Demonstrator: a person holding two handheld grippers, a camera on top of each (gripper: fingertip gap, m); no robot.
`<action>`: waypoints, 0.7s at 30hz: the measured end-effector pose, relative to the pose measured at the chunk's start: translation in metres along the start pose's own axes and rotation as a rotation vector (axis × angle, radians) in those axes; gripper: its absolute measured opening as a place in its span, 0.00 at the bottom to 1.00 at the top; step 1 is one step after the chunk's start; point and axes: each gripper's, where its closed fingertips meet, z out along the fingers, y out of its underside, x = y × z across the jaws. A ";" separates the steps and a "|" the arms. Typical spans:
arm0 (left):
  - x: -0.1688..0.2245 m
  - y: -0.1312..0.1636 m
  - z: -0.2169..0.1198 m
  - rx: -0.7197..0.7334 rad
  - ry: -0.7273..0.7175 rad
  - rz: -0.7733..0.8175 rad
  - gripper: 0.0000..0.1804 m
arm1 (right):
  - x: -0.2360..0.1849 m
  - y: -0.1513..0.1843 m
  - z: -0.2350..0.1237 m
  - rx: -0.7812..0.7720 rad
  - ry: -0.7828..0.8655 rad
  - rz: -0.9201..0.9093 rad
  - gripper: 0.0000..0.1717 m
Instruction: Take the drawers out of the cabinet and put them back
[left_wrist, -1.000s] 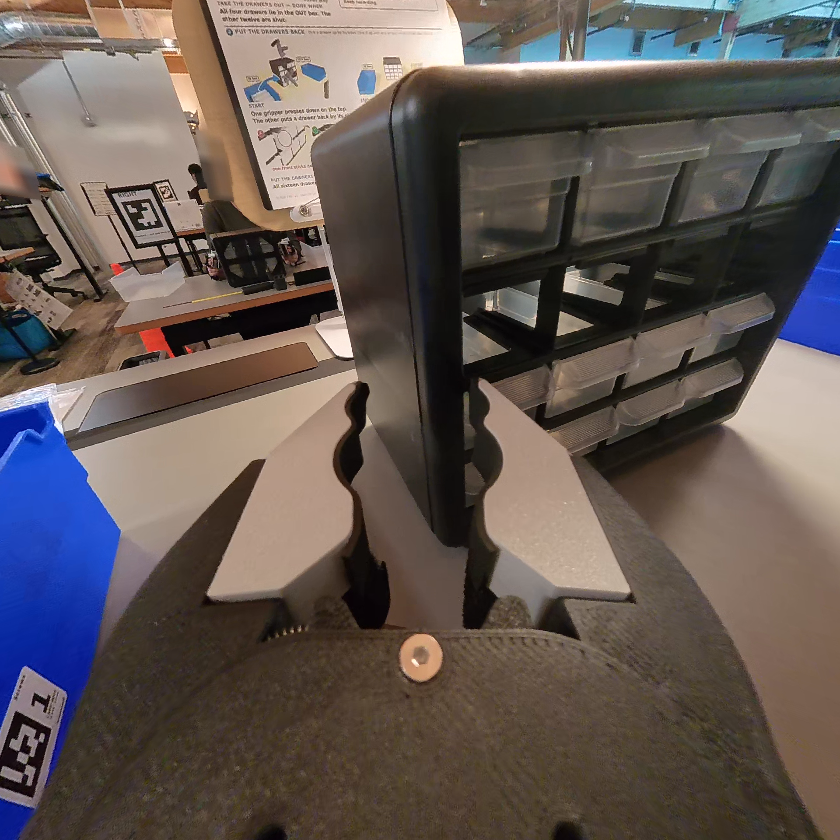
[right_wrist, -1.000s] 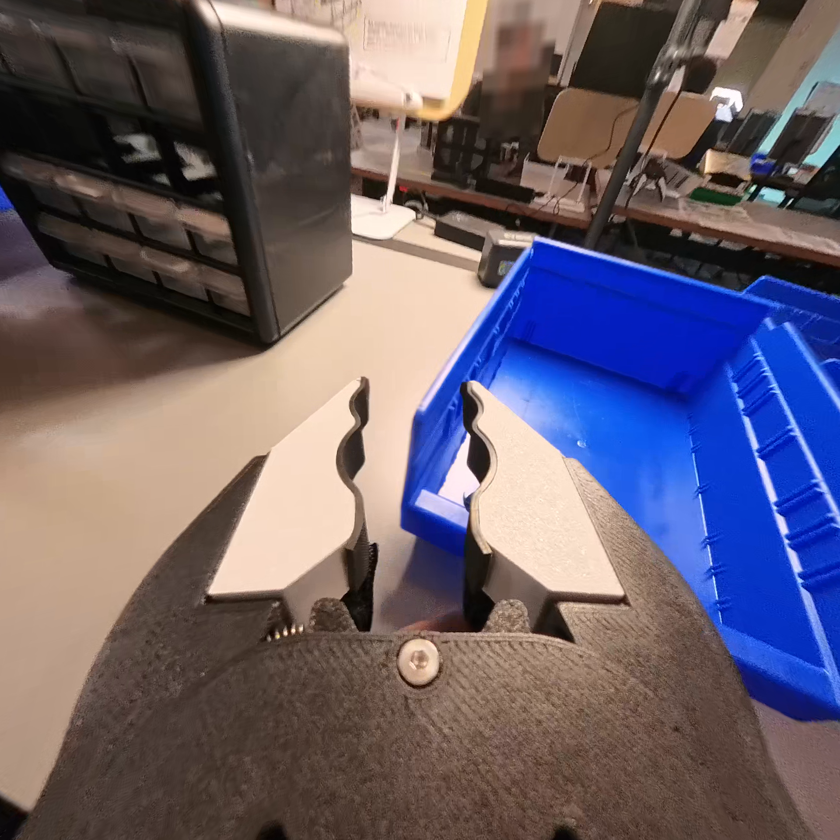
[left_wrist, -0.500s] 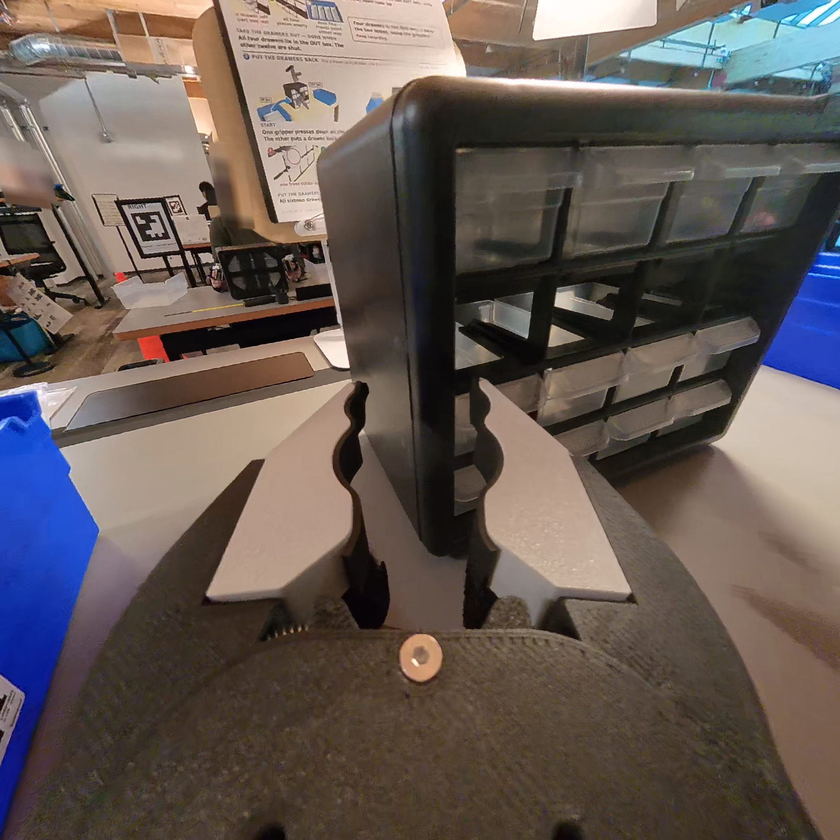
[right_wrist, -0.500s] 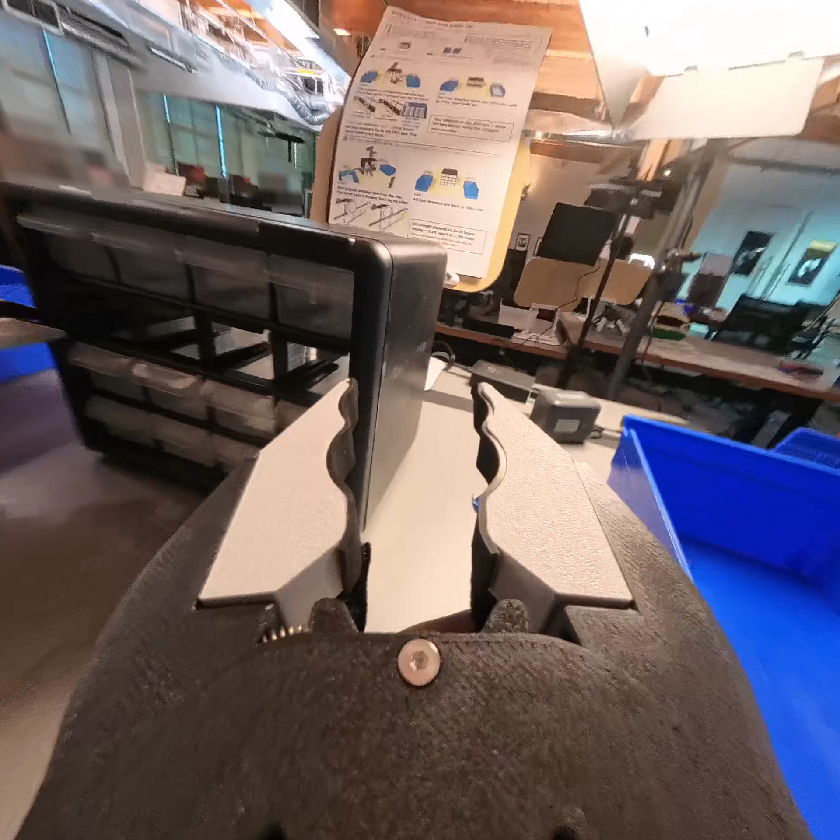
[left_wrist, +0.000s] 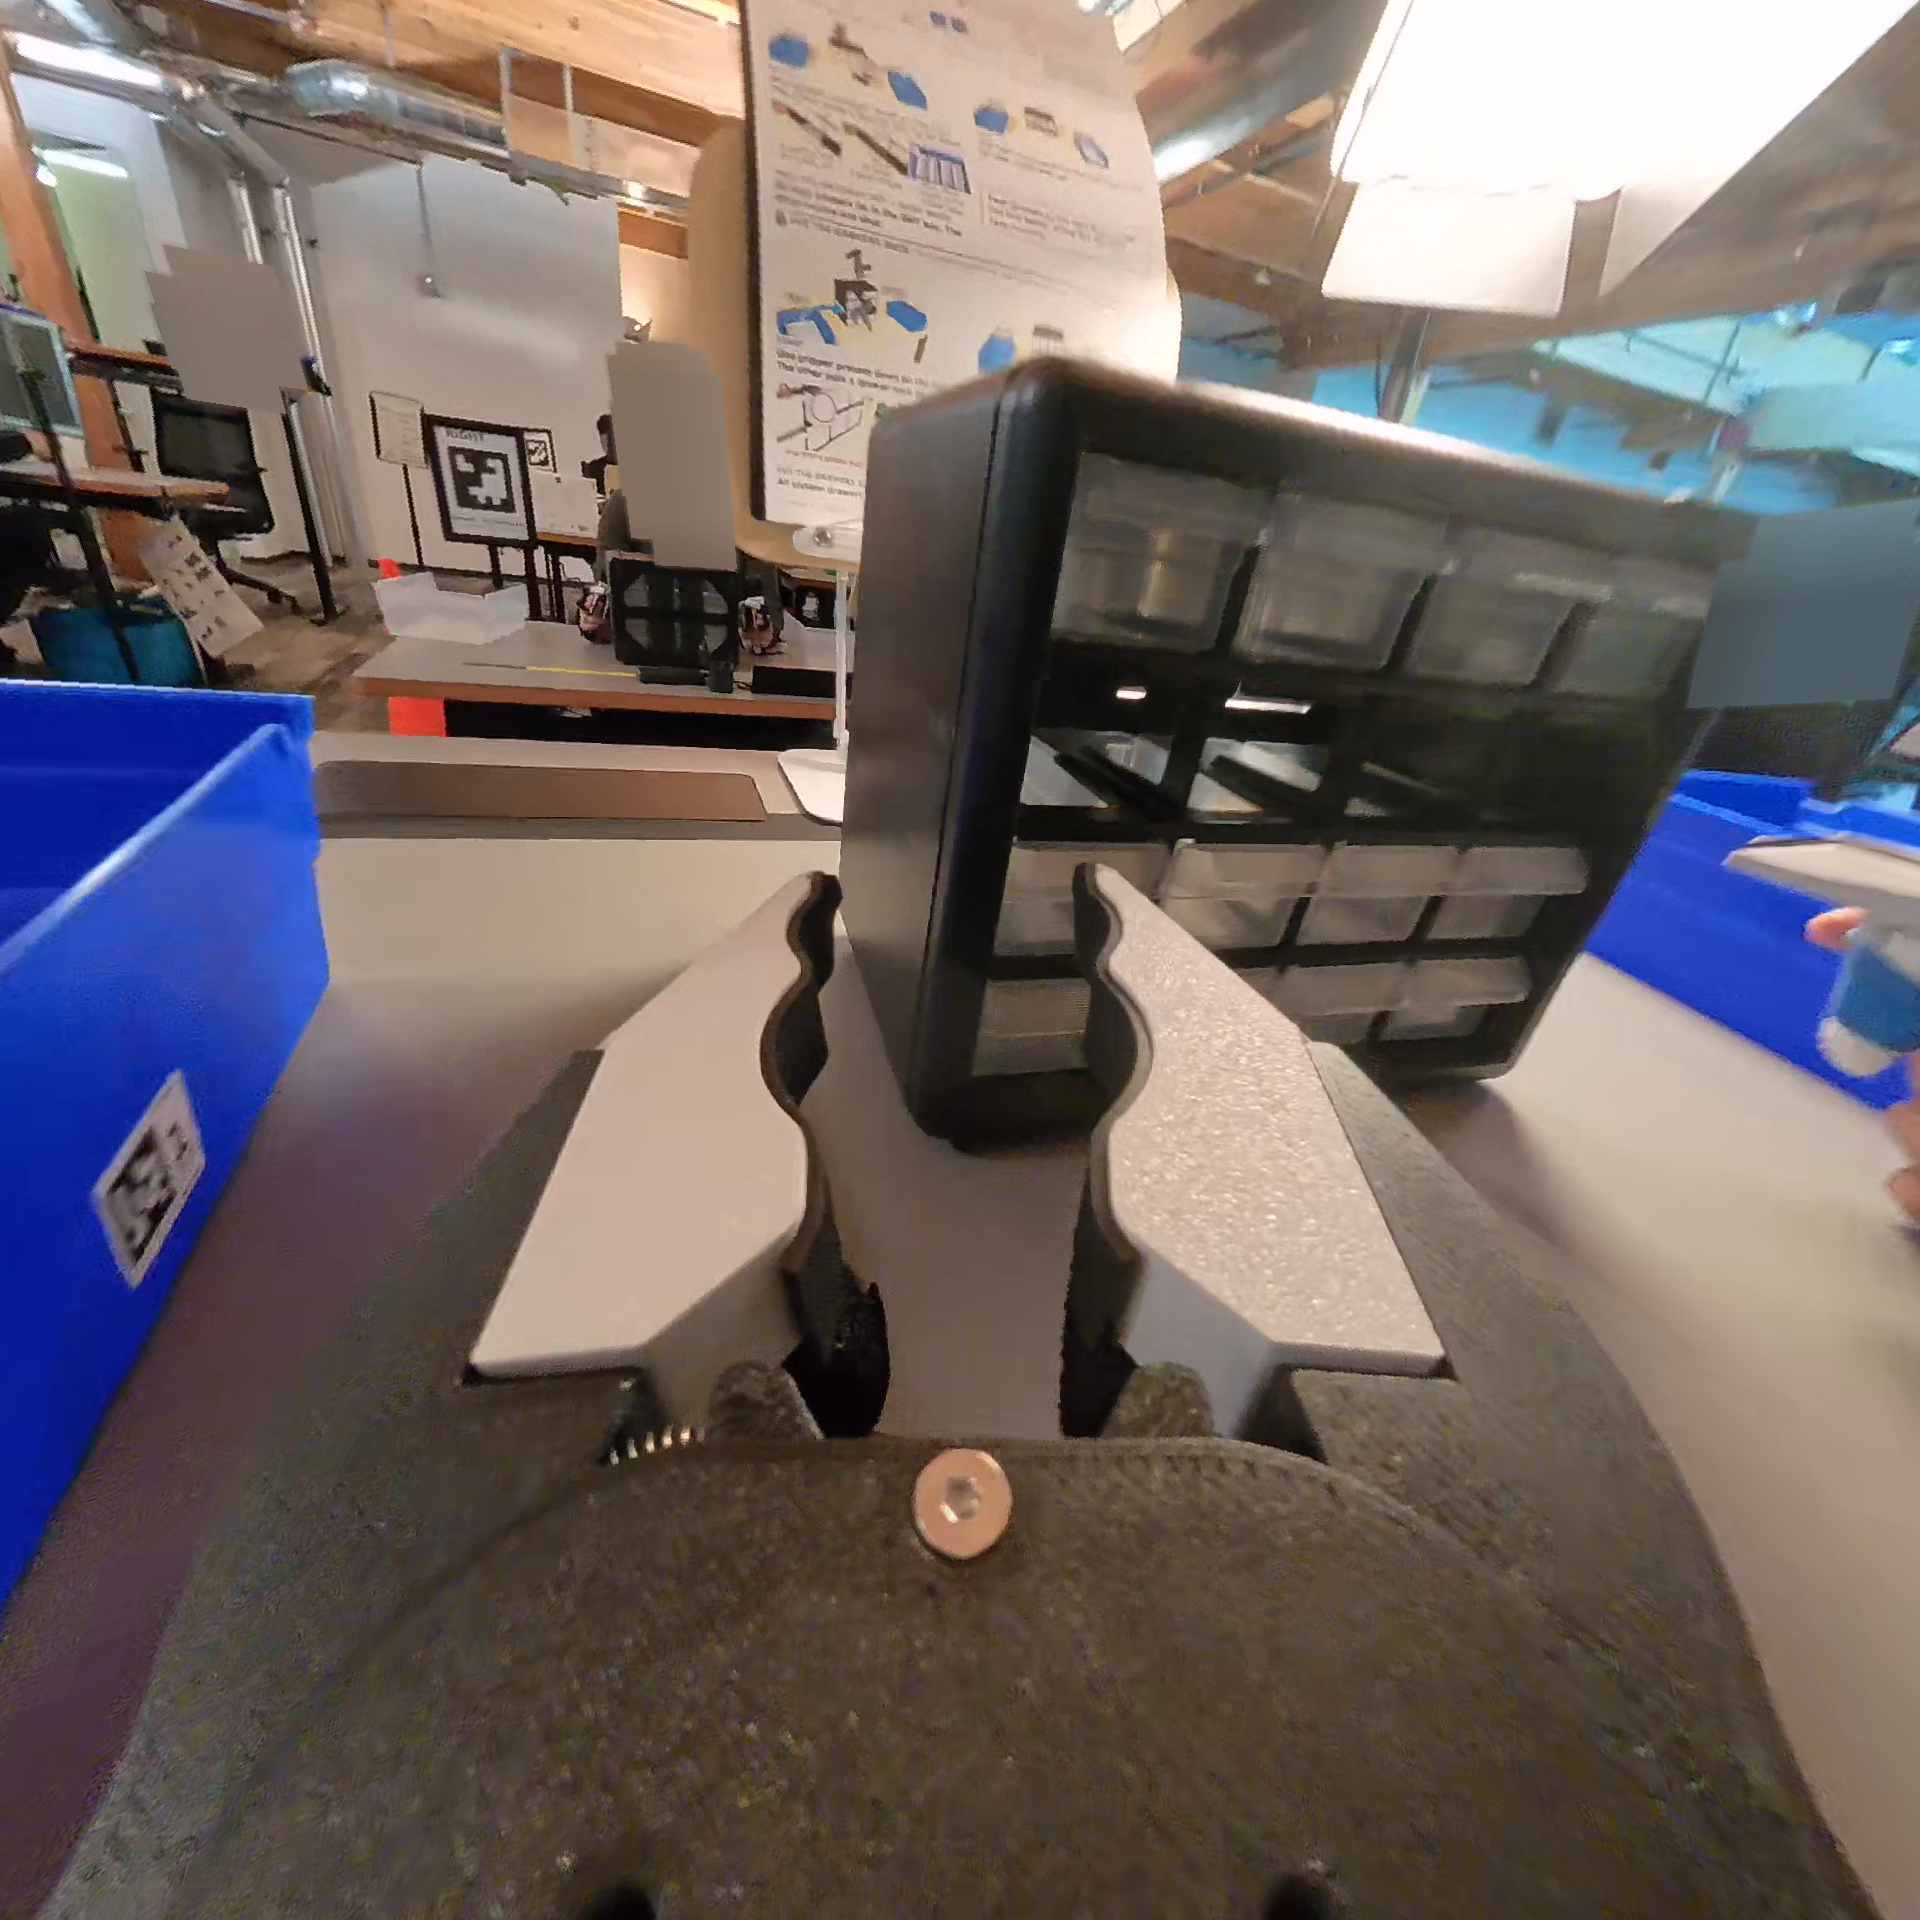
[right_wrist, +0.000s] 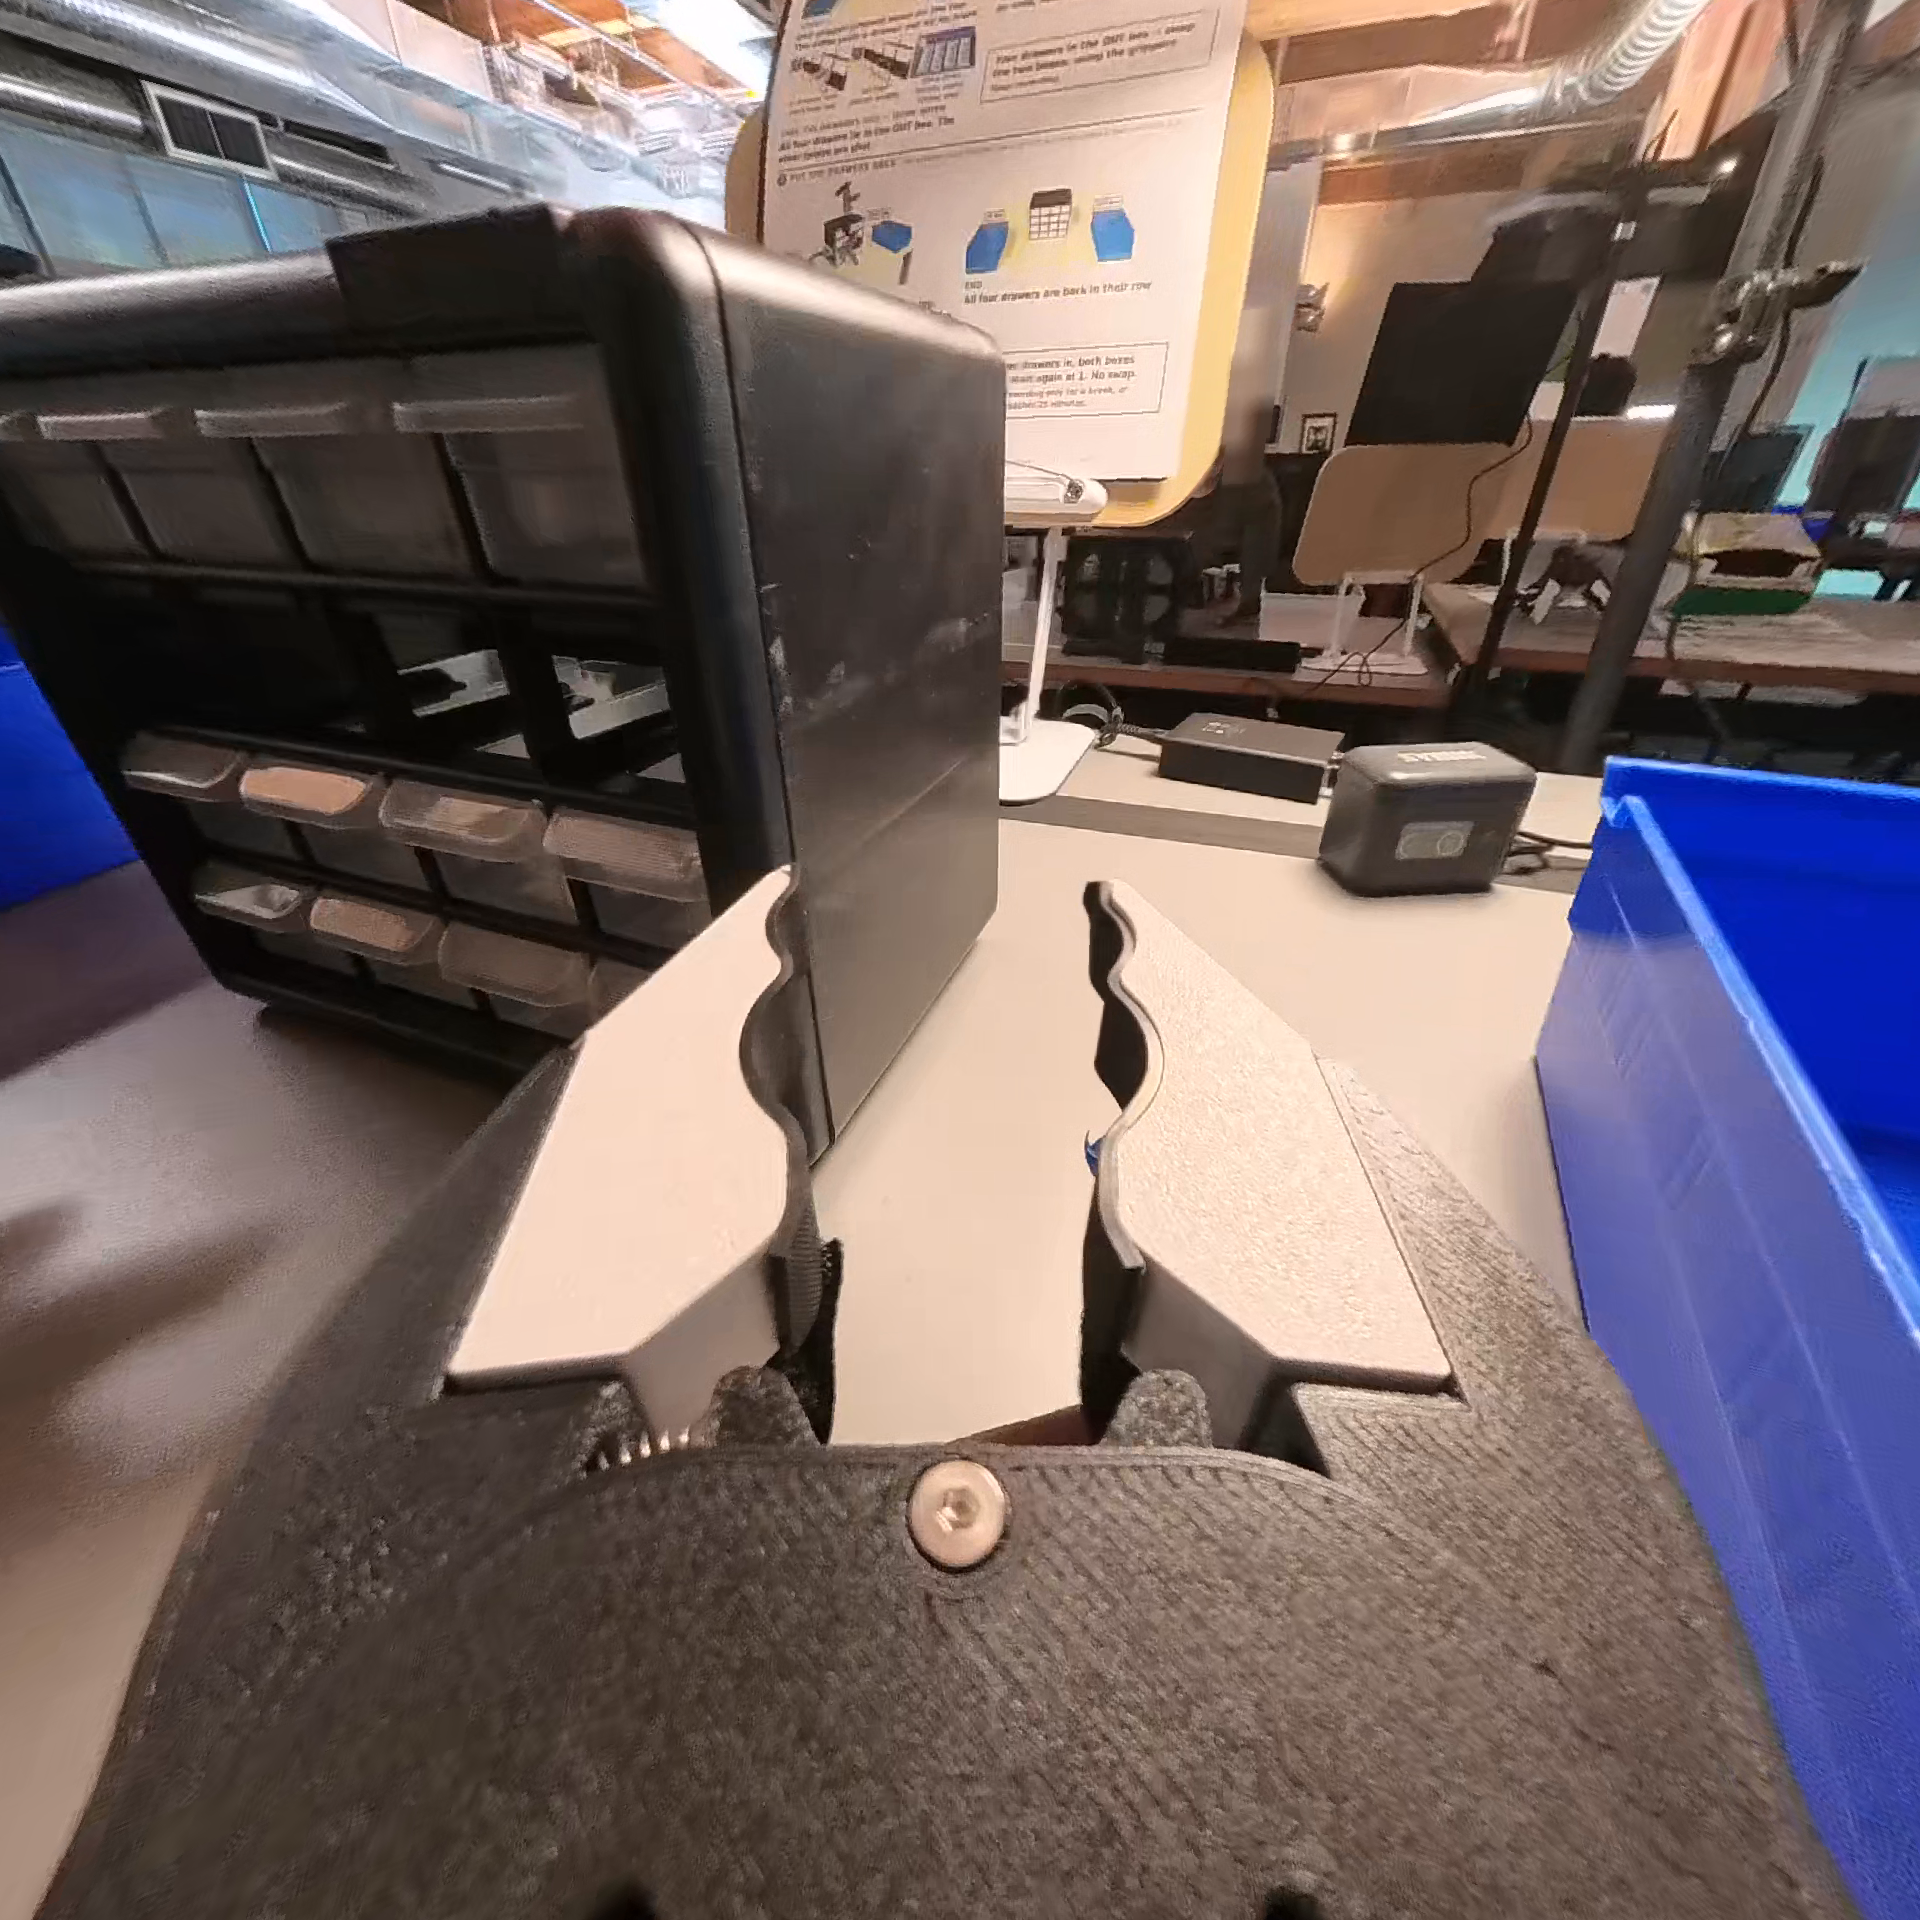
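Observation:
The black cabinet (left_wrist: 925, 727) stands on the grey table (left_wrist: 499, 935). Clear drawers fill its top row (left_wrist: 1320, 592) and two lower rows (left_wrist: 1351, 894); the second row (left_wrist: 1247, 769) has empty slots. My left gripper (left_wrist: 954, 883) is open and empty, low on the table in front of the cabinet's near left corner, with no pad pressing on it. My right gripper (right_wrist: 940, 888) is open and empty by the cabinet's right side panel (right_wrist: 883, 623). It also shows blurred at the far right of the left wrist view (left_wrist: 1829, 873), with a hand.
A blue bin (left_wrist: 135, 935) stands to the left of the cabinet and another (right_wrist: 1745, 1091) to its right. Behind are a white stand base (right_wrist: 1044, 758), a black adapter (right_wrist: 1247, 753), a grey box (right_wrist: 1429, 821) and an instruction poster (right_wrist: 997, 208).
My right gripper swung from over the blue bin to the cabinet's right side and opened wider. My left gripper drew back a little from the cabinet's corner, still open.

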 end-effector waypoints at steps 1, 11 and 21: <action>0.001 -0.006 -0.011 0.010 -0.006 -0.019 0.25 | 0.000 0.001 0.000 -0.007 -0.006 0.005 0.33; -0.190 -0.047 -0.120 -0.528 -0.526 0.167 0.25 | -0.011 0.009 0.002 -0.072 -0.085 0.014 0.32; -0.302 0.035 -0.141 -1.100 -0.594 0.233 0.18 | -0.020 0.010 0.000 -0.081 -0.141 0.005 0.31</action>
